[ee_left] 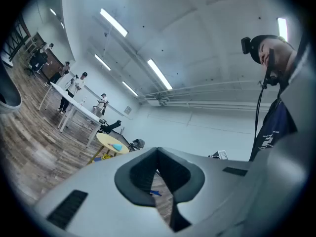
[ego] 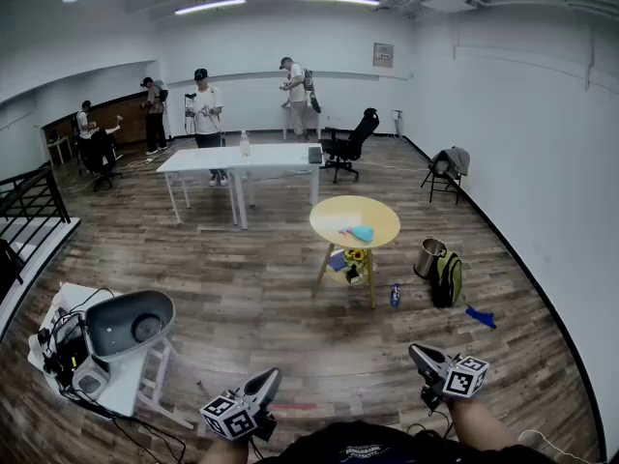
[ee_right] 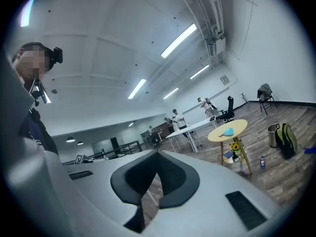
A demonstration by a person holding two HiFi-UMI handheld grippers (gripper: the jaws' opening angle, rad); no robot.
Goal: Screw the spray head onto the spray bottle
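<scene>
A round yellow bench stands on the wood floor, with a metal bin and a green backpack beside it. A black office chair is farther back.

place: open office-like workroom | evidence: white desks, office chair, ceiling strip lights, wood floor

In mid-room, round yellow wooden table, small blue thing on top. Just beside, shiny metal bin touching green backpack. Down low, left gripper and right gripper, well apart.
</scene>
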